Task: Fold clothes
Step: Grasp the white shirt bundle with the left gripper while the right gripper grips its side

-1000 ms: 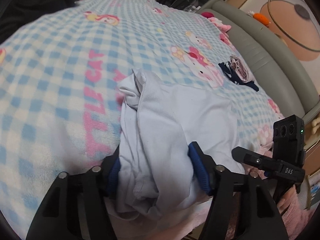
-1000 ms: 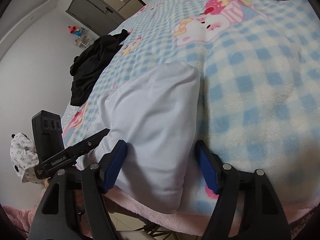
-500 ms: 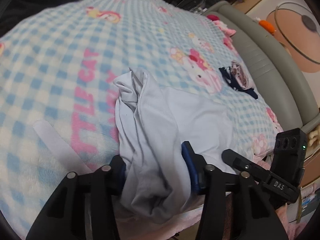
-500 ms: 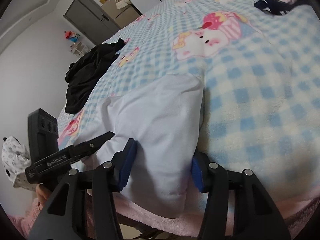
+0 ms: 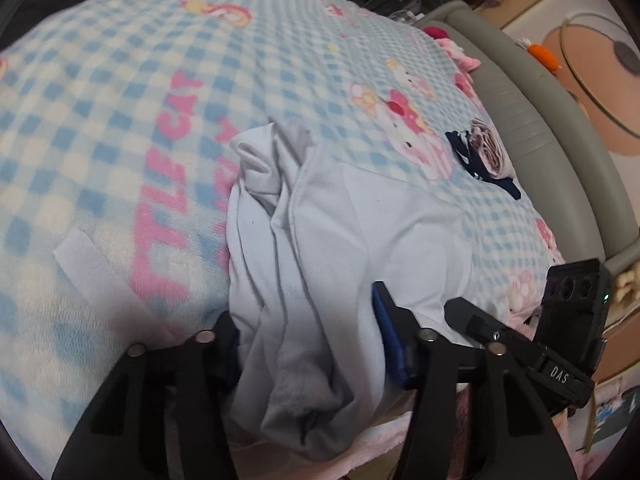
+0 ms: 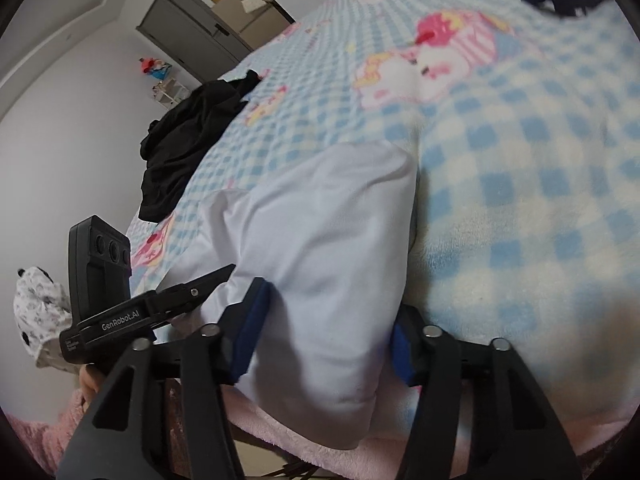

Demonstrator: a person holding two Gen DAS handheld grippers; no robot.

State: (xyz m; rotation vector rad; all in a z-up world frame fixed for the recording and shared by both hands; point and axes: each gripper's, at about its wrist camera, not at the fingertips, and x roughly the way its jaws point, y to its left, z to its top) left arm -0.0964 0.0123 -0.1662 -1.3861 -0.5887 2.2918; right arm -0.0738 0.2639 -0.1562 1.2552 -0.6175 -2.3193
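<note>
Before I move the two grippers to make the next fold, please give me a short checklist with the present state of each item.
1. Left gripper closed on the white garment: ok, cloth bunched between its jaws.
2. Right gripper closed on the same garment: ok.
3. Garment lying flat: not ok, left side is crumpled.
4. Blanket caught in either grip: cannot tell.
5. Fold path free of the black clothing and the small dark item: ok, both lie apart.
</note>
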